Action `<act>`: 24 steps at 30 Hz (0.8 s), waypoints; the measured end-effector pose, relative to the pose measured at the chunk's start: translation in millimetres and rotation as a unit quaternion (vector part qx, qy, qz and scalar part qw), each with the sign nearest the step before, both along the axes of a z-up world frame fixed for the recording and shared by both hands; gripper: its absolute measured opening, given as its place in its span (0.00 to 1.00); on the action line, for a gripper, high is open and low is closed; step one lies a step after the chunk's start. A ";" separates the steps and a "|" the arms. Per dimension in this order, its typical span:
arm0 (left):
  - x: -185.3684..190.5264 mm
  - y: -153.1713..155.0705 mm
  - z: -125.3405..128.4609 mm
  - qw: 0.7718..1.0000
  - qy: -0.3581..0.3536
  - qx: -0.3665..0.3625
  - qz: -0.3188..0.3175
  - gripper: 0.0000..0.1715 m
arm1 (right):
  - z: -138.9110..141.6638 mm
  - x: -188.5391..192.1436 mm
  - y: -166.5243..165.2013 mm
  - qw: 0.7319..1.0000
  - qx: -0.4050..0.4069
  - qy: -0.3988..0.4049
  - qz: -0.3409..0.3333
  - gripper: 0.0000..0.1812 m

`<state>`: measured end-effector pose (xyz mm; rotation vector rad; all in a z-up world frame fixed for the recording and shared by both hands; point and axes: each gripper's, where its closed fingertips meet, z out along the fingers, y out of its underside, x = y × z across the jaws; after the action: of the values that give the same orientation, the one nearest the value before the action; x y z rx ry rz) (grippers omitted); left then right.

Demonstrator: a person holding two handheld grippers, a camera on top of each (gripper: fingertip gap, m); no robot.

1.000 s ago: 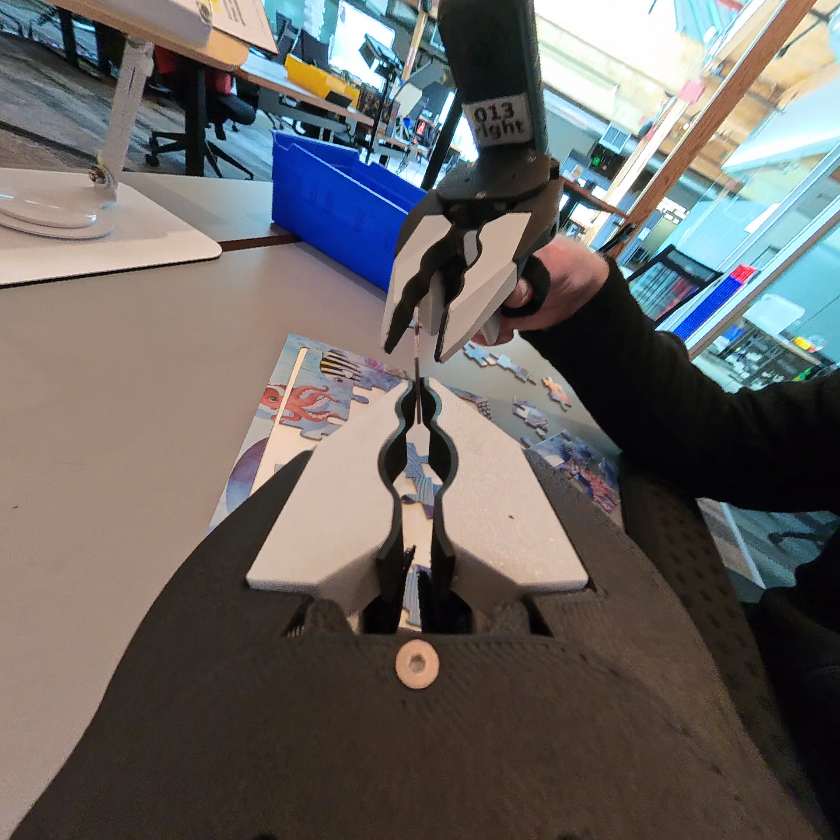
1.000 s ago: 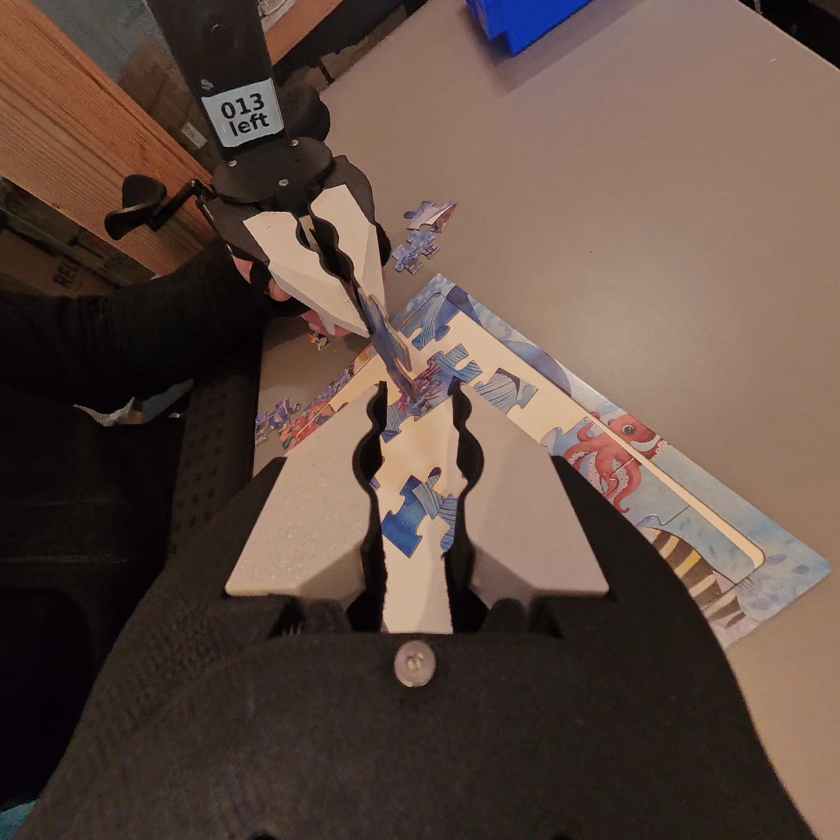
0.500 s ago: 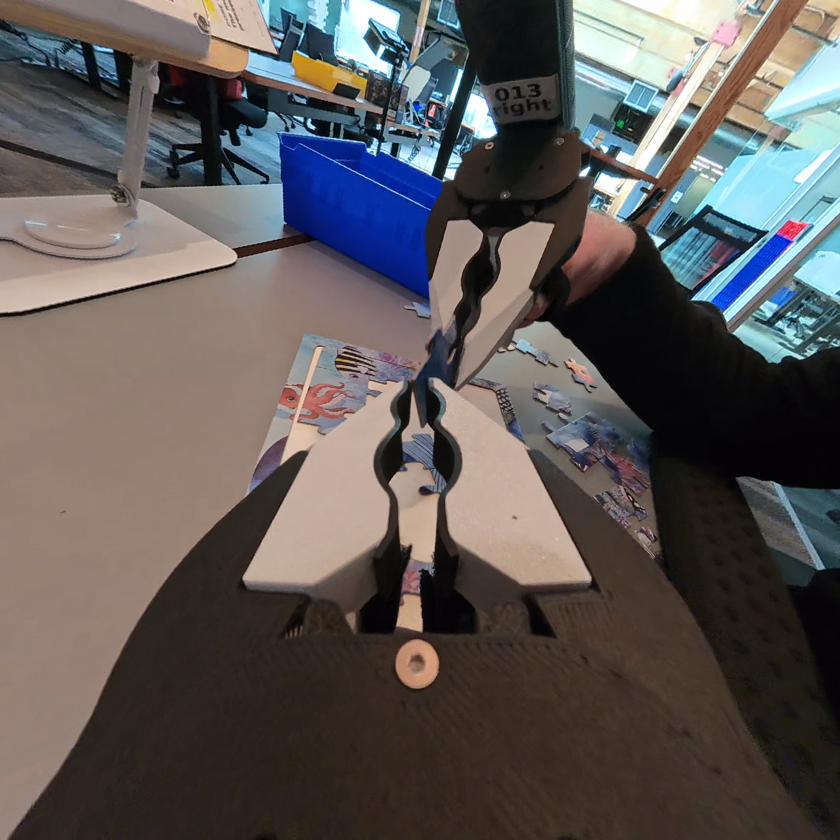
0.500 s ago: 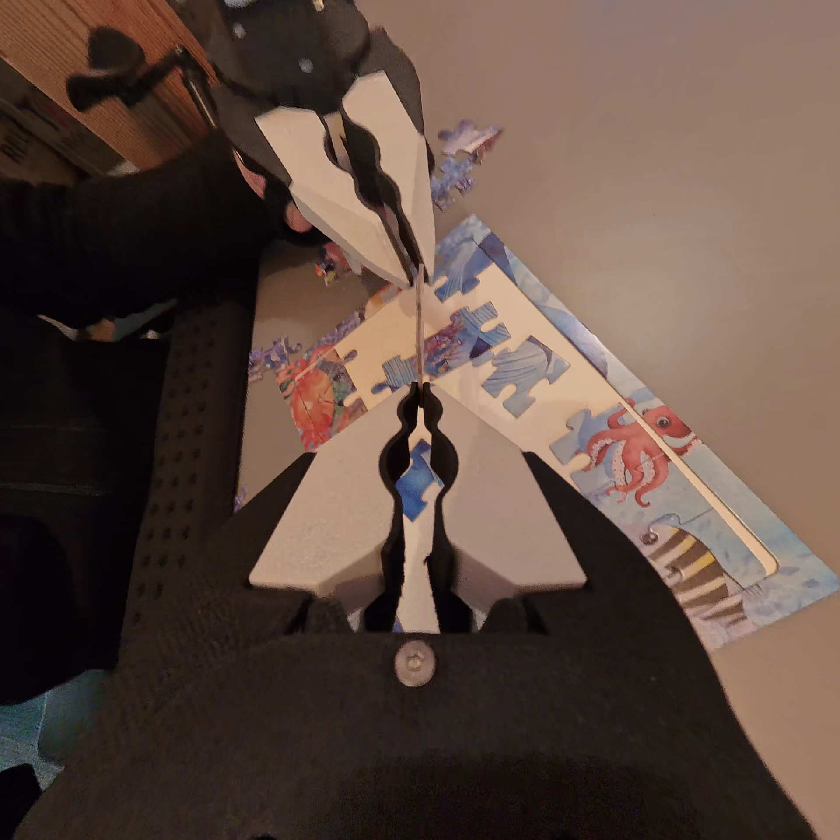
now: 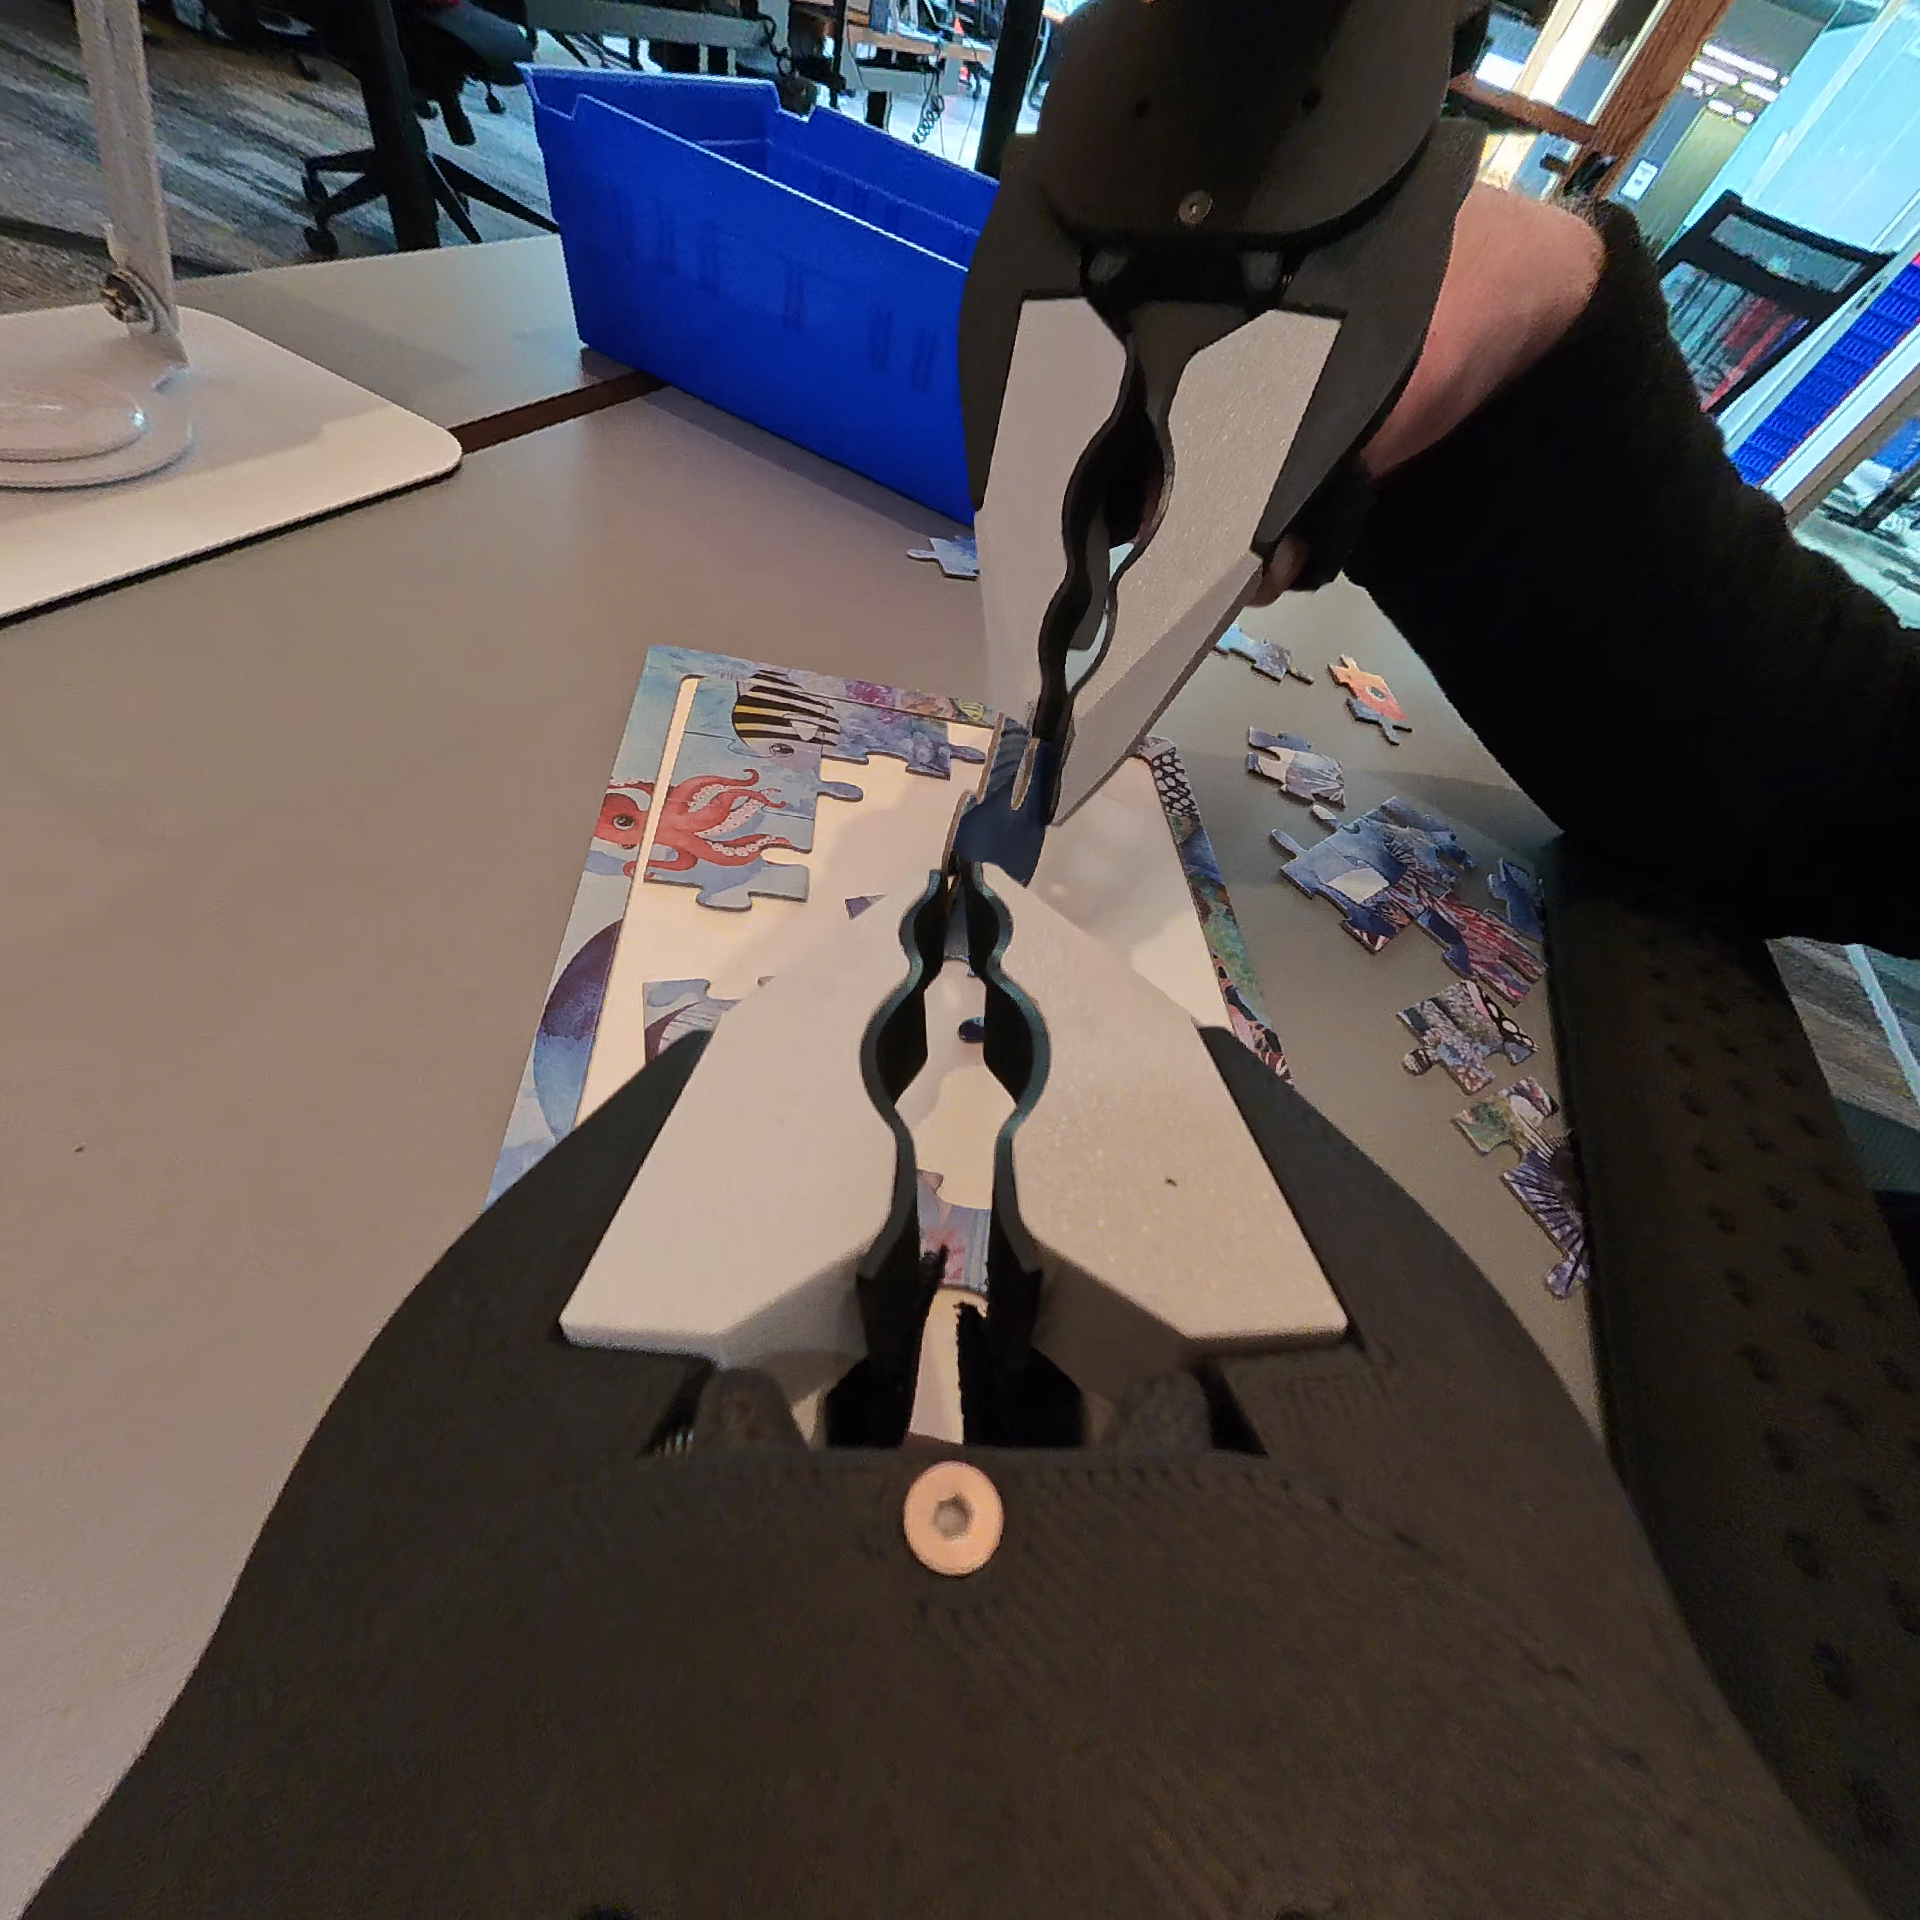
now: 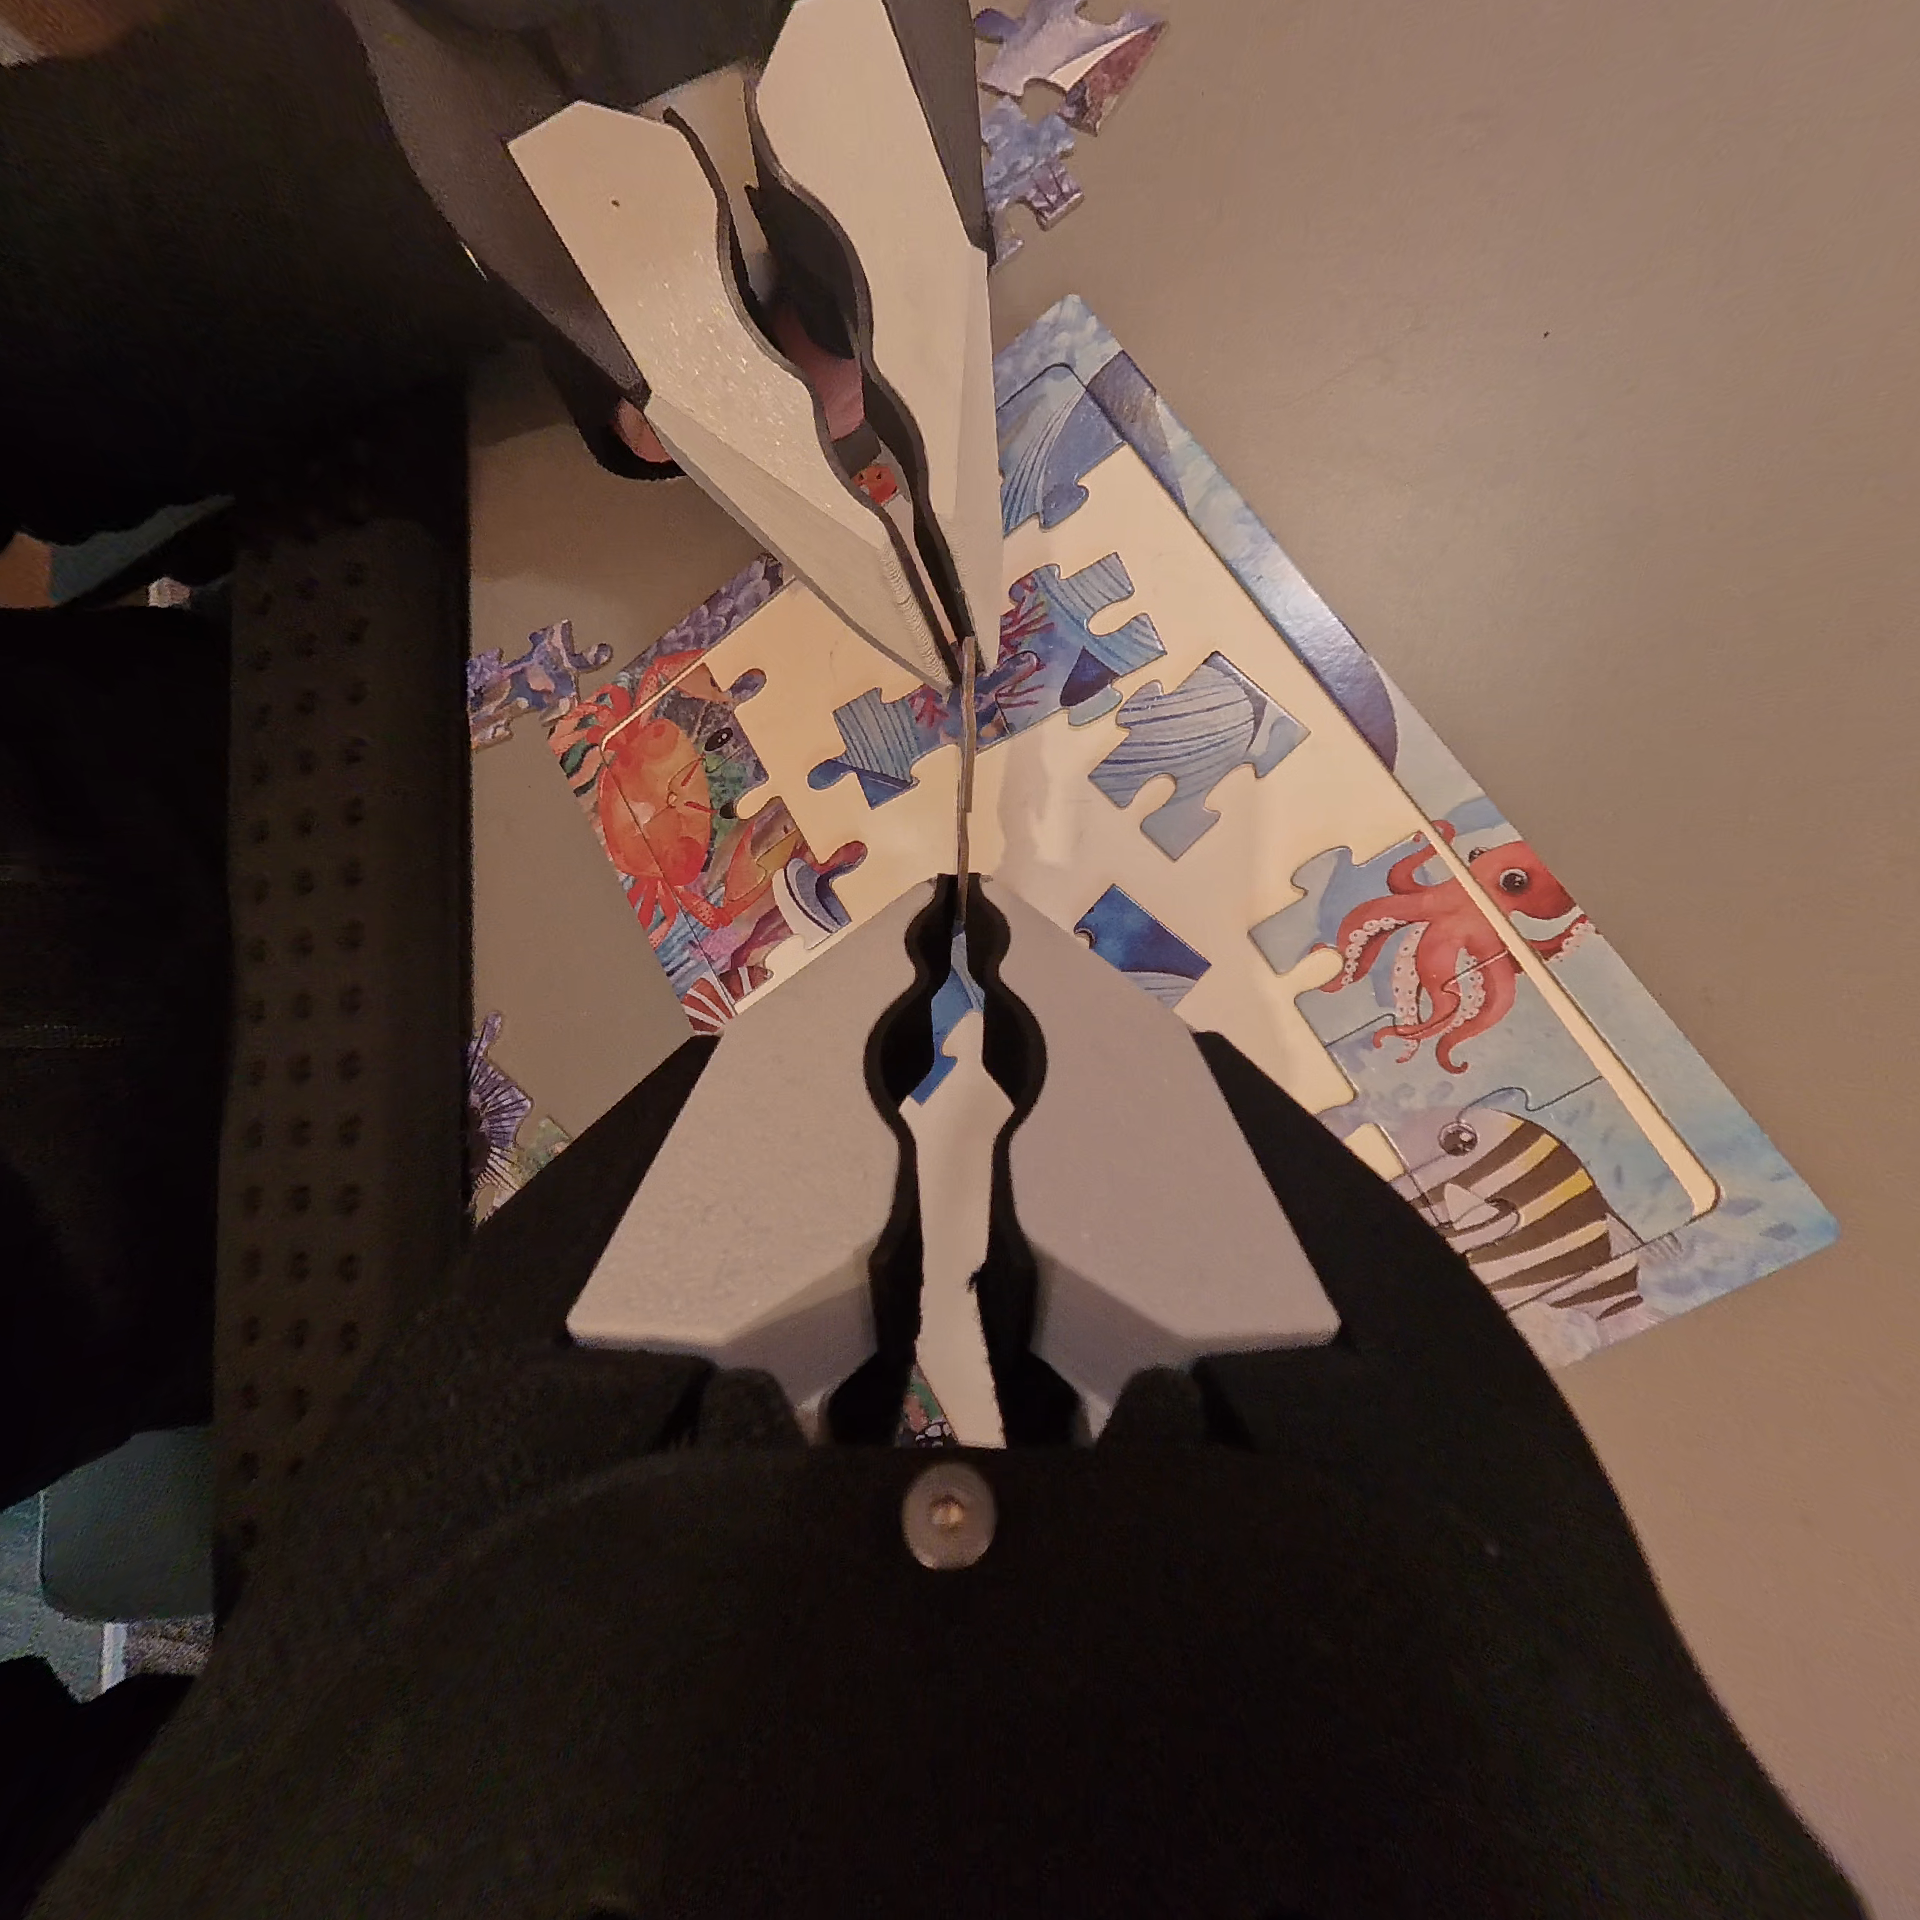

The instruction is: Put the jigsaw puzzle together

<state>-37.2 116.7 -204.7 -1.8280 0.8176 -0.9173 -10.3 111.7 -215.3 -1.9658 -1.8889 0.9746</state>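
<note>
- Above puzzle tray (image 6: 1704,1205): blue puzzle piece (image 5: 1003,831) held on edge.
- Left gripper (image 5: 961,883): clamped on piece's near end.
- Right gripper (image 6: 961,883): clamped on its other end.
- Beside tray: loose pieces (image 5: 1403,883) on table (image 5: 312,831).

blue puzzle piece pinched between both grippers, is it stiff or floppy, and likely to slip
The blue puzzle piece looks fairly stiff: it spans edge-on between the left gripper and right gripper with only slight bowing. It is thin and held only at its edges, so it could probably twist or slip.
</note>
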 end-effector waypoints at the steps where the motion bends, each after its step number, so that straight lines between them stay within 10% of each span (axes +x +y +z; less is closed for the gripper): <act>1: 0.0 -0.1 -0.9 1.000 0.002 -0.001 0.000 0.01 | 0.7 0.0 0.4 1.000 0.001 0.001 -0.001 0.00; 24: 20.2 -22.9 -52.4 0.983 0.166 0.024 -0.068 0.01 | -8.4 15.2 28.0 0.997 0.036 -0.035 -0.058 0.00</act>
<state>-17.1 93.8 -257.1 -1.9281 1.1738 -0.6754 4.9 139.7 -223.7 -2.0673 -1.7948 0.8044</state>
